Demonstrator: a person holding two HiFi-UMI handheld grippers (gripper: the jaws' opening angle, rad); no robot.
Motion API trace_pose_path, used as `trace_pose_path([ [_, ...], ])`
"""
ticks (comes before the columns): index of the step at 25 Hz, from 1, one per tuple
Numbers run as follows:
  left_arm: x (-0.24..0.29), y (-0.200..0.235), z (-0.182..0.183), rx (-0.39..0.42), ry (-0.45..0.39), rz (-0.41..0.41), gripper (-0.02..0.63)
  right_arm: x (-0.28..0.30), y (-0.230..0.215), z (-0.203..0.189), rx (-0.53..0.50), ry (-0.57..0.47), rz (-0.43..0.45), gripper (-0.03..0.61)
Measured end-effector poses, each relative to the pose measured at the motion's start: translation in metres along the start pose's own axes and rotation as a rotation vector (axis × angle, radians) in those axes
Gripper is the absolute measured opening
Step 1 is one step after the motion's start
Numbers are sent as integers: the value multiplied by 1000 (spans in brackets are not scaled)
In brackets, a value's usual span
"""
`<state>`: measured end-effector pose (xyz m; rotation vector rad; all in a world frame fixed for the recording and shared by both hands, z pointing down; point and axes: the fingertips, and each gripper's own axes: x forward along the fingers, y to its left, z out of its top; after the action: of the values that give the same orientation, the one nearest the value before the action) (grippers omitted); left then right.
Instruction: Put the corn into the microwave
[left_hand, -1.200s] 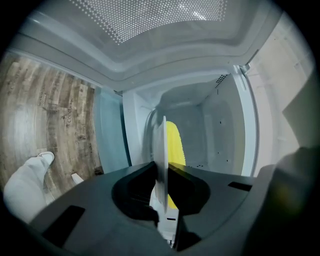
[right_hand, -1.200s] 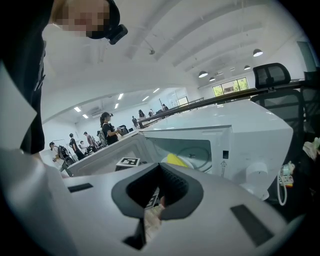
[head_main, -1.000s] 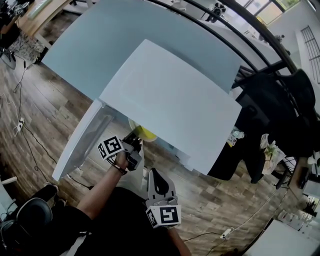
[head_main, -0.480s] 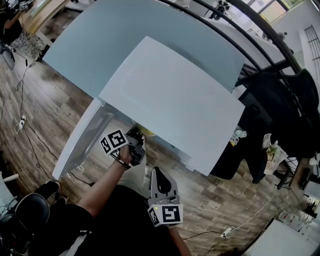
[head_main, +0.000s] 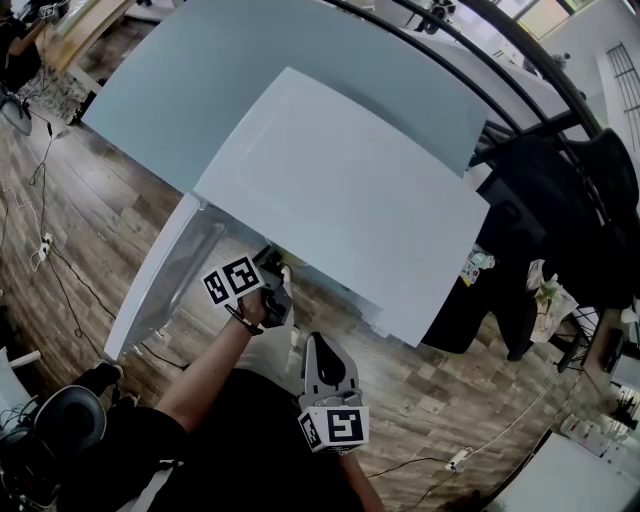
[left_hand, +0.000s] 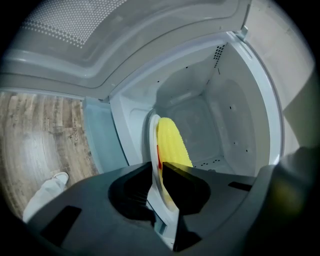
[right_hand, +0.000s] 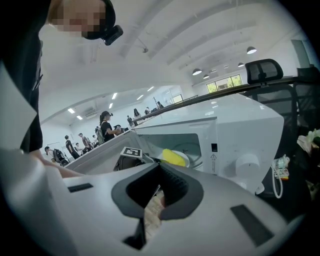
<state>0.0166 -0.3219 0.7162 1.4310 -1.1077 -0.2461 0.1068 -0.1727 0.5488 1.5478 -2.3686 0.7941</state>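
The white microwave (head_main: 340, 190) stands with its door (head_main: 165, 275) swung open to the left. My left gripper (head_main: 275, 268) is shut on the rim of a white plate (left_hand: 152, 132) that carries the yellow corn (left_hand: 172, 142). In the left gripper view the plate stands on edge between the jaws (left_hand: 160, 167), at the mouth of the cavity (left_hand: 200, 110). The right gripper view shows the corn (right_hand: 173, 157) on the plate (right_hand: 186, 159) in the opening. My right gripper (head_main: 316, 347) hangs back near my body, shut and holding nothing (right_hand: 160, 172).
The microwave sits on a pale blue table (head_main: 280, 80). Its control knob (right_hand: 246, 163) is on the right of the front. Black clothing hangs over a chair (head_main: 560, 200) at the right. Cables lie on the wooden floor (head_main: 60, 230). People stand far off (right_hand: 105, 127).
The left gripper has rolled a little, and the plate with the corn has slipped further under the microwave's top. The right gripper has kept still.
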Motion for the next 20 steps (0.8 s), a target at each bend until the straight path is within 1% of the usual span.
trace_pose_path([
  [2,1,-2,1,43,1,6,59,0,0,-1,1,1,-3,9],
  [5,2,-6,4,88,9,2,117,2,1,-1,-1,0,-2,9],
  [6,3,-7,5,92,13,1,132,3,1,-1,-1,2,-1,9],
  [11,3,-7,8,95,29,-6,135,8,5,1,-3,4,3,9],
  [15,4,-9,6,107,40,-12,151,11,6,2,-4,3,7,9],
  [19,3,-7,2,122,57,-8,213,11,8,1,-3,2,8,9],
  [20,2,-7,1,126,59,-7,215,11,9,1,-2,0,7,9],
])
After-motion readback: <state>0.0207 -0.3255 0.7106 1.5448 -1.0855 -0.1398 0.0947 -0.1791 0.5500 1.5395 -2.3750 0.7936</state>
